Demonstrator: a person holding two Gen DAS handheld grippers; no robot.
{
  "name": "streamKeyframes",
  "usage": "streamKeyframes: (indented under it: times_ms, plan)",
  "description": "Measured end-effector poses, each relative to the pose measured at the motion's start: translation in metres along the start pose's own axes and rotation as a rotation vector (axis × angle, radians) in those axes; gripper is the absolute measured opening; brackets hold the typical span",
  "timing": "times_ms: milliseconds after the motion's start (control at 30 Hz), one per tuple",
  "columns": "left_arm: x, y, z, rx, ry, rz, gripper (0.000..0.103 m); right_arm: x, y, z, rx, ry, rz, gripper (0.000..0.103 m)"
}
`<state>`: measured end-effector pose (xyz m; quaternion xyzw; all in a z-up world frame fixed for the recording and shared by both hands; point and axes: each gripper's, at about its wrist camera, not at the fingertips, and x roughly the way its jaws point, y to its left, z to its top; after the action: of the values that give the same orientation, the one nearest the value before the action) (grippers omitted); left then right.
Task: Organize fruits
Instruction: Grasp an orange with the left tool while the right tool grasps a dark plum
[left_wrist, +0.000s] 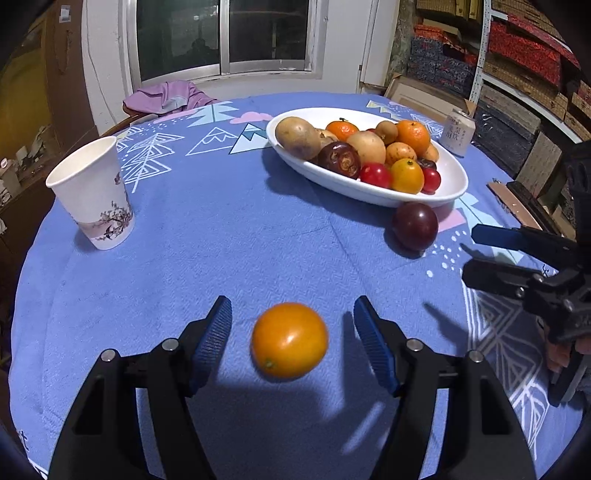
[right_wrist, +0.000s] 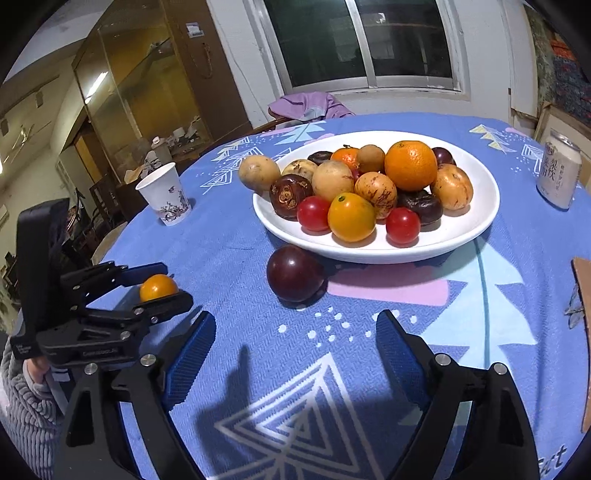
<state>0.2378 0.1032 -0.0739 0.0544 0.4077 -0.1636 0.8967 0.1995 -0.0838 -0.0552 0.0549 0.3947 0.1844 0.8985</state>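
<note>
A small orange tomato-like fruit (left_wrist: 289, 340) lies on the blue tablecloth between the blue pads of my left gripper (left_wrist: 293, 308). There is a gap on both sides of it, so the gripper is open. The right wrist view shows that same fruit (right_wrist: 158, 287) between the left gripper's (right_wrist: 175, 282) fingers. A dark purple plum (right_wrist: 294, 273) sits on the cloth against the front of the white oval bowl (right_wrist: 480, 206), which is heaped with mixed fruit. My right gripper (right_wrist: 295, 320) stands open and empty, a short way before the plum.
A paper cup (left_wrist: 92, 192) stands at the left of the round table. A drink can (right_wrist: 557, 173) stands behind the bowl at the right. A cardboard piece (right_wrist: 583, 332) lies at the table's right edge. A purple cloth (left_wrist: 166, 96) hangs on a chair beyond the table.
</note>
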Motion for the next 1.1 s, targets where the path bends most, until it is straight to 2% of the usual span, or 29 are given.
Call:
streamKeyframes:
  times_ms: [267, 433, 567, 700, 867, 933, 1100]
  plan:
    - [-0.003, -0.004, -0.002, 0.039, -0.008, -0.022, 0.068, 0.019, 0.012, 0.013, 0.033, 0.020, -0.037, 0.089]
    - [0.001, -0.006, -0.001, 0.044, 0.012, -0.020, 0.046, 0.034, 0.020, 0.021, 0.034, 0.031, -0.069, 0.083]
    - [0.001, -0.005, -0.002, 0.030, 0.013, -0.025, 0.045, 0.043, 0.024, 0.025, 0.027, 0.029, -0.105, 0.079]
    - [0.000, -0.006, -0.003, 0.030, 0.007, -0.024, 0.038, 0.049, 0.021, 0.026, 0.046, 0.051, -0.103, 0.069]
    - [-0.001, -0.010, -0.003, 0.043, 0.005, -0.004, 0.037, 0.049, 0.017, 0.028, 0.058, 0.051, -0.106, 0.059]
    - [-0.001, -0.012, -0.004, 0.053, 0.004, 0.009, 0.037, 0.050, 0.016, 0.028, 0.057, 0.052, -0.110, 0.051]
    - [-0.001, -0.014, -0.003, 0.069, 0.003, 0.029, 0.038, 0.049, 0.012, 0.029, 0.057, 0.055, -0.115, 0.040]
